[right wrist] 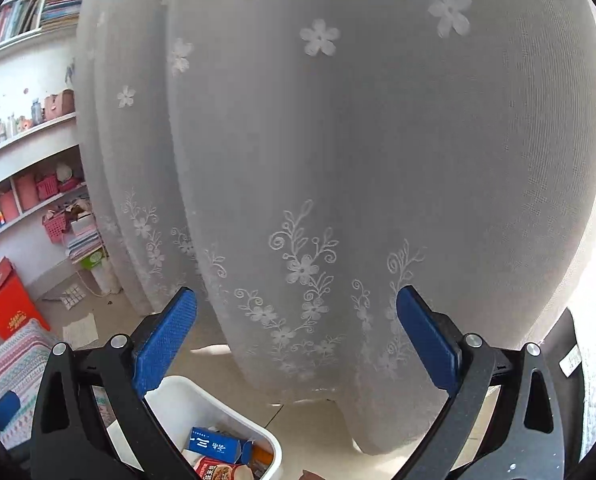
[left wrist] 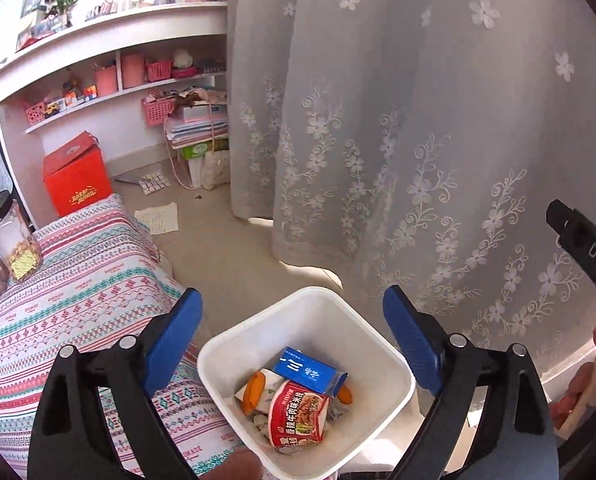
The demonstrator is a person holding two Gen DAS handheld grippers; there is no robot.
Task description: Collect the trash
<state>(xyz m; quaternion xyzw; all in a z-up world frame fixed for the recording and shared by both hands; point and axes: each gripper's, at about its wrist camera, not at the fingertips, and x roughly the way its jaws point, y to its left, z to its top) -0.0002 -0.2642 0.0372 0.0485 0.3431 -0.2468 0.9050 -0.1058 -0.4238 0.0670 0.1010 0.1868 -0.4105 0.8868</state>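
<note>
Left wrist view: left gripper (left wrist: 292,336) above white bin (left wrist: 393,400), jaws wide, nothing between them.
Bin contents: blue carton (left wrist: 303,372), red noodle wrapper (left wrist: 298,416), orange scraps.
Bin position: on floor, beside patterned bed (left wrist: 78,280), near lace curtain (left wrist: 417,120).
Right gripper (right wrist: 296,336): jaws wide, empty, facing curtain; bin at lower left.

Glossy plastic bin (left wrist: 393,364) — sheer embroidered curtain (left wrist: 417,120)
</note>
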